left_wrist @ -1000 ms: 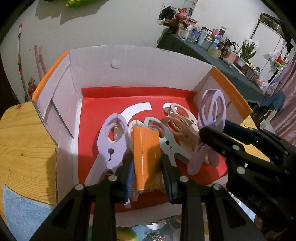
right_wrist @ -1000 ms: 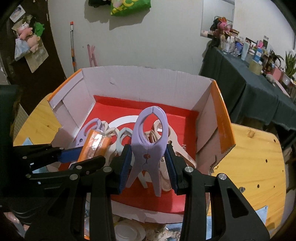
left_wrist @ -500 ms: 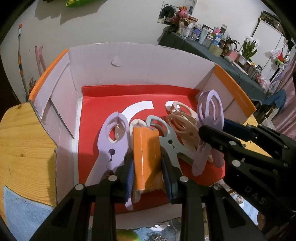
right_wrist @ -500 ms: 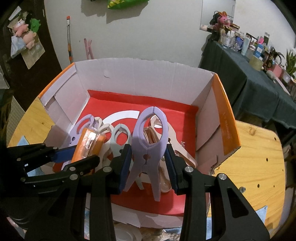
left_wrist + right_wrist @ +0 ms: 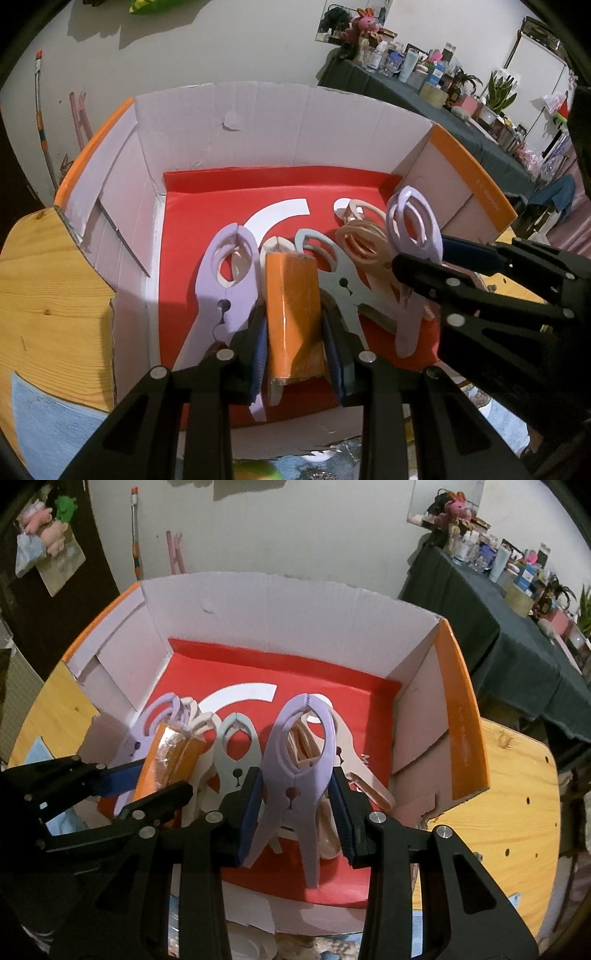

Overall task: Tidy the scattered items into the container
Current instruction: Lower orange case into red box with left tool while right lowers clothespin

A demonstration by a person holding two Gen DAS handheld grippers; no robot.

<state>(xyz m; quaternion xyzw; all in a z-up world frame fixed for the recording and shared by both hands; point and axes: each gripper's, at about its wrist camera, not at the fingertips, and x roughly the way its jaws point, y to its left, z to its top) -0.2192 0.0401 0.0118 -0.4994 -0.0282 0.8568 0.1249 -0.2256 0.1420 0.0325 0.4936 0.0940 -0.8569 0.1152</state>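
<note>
Little can be read; the orange rim strip of the white cardboard box [image 5: 480, 173], to the right of the left hand-held gripper [image 5: 295, 354], carries a line of small white print, too small and blurred to make out; the same strip [image 5: 461, 716] shows faint lettering right of the right hand-held gripper [image 5: 295, 830], also unreadable; the red floor sheet of the box [image 5: 258, 672] bears a white curved band and a cut-off letter that may be an M [image 5: 365, 757].
</note>
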